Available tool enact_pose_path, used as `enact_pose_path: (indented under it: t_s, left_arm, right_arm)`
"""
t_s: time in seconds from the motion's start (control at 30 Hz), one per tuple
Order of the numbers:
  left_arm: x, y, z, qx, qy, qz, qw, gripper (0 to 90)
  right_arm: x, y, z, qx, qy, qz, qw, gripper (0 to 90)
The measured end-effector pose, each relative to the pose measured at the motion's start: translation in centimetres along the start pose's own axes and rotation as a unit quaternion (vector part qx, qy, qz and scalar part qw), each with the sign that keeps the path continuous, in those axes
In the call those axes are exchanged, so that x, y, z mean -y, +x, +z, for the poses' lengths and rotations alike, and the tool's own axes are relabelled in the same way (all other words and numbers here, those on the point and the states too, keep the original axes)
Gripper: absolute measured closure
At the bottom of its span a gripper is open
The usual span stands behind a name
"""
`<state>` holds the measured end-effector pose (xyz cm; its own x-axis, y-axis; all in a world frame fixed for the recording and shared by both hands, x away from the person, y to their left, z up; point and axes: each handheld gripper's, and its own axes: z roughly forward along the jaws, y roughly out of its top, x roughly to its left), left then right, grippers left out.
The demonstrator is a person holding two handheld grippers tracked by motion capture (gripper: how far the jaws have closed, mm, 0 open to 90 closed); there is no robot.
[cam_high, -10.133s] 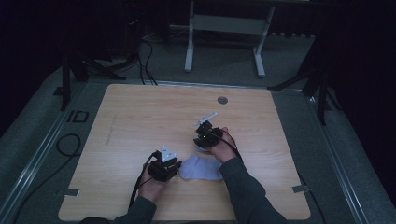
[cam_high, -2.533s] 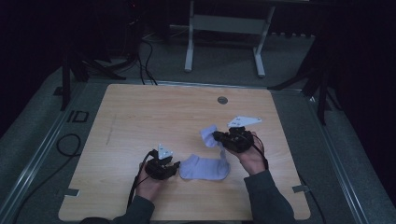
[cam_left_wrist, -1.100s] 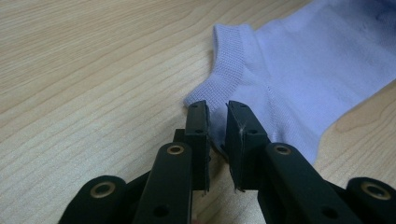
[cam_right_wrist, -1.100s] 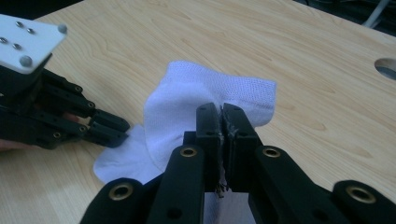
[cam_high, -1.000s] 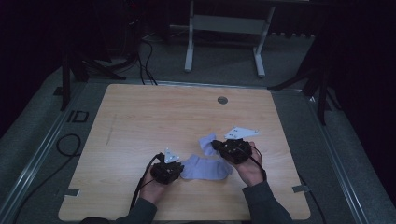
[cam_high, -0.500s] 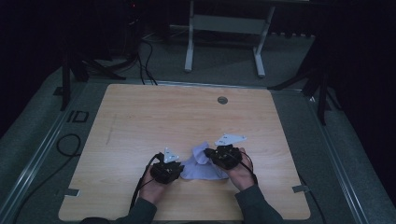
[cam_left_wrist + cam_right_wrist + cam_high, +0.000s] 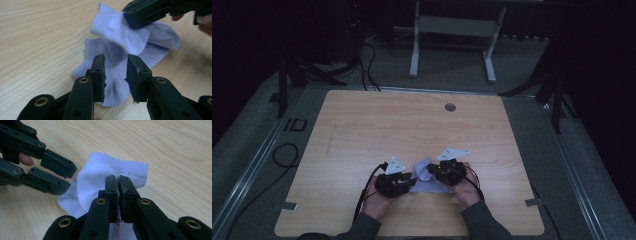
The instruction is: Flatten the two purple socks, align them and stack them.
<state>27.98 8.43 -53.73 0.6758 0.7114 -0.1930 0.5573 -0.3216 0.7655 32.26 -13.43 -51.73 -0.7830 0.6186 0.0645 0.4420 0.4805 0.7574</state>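
A pale lilac sock (image 7: 428, 176) lies low in the frame, near the wooden table's (image 7: 412, 125) front edge — bare wood stretches wide above it. The right gripper (image 7: 118, 182) pinches a folded-over part of the sock. The left gripper (image 7: 115, 75) hovers over the sock, jaws apart — holding nothing.

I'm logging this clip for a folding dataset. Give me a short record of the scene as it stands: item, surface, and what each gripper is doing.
item: pale lilac sock, one end folded up over the rest
surface: wooden table, sock near the person's edge
left gripper: fingers open, astride the flat part of the sock
right gripper: fingers shut on the sock's lifted end
hands: one on each gripper, close together in the high view
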Motion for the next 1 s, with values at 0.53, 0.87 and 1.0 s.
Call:
enact_pose_path:
  t_s: [0.53,0.87,1.0]
  left_arm:
    - [-0.6,-0.8,1.6,-0.001,0.015,0.021,0.9997,88.4]
    - [-0.6,-0.5,1.4,-0.008,0.014,0.018,0.9997,89.0]
    - [-0.5,-0.4,1.3,-0.012,0.011,0.012,0.9998,88.9]
  right_arm:
    - [0.1,0.7,0.5,-0.004,0.016,-0.018,0.9997,83.9]
    - [-0.1,-1.0,-3.6,0.029,-0.021,-0.002,0.9994,70.4]
    - [1.6,-2.1,-4.3,0.069,0.017,0.015,0.9974,72.7]
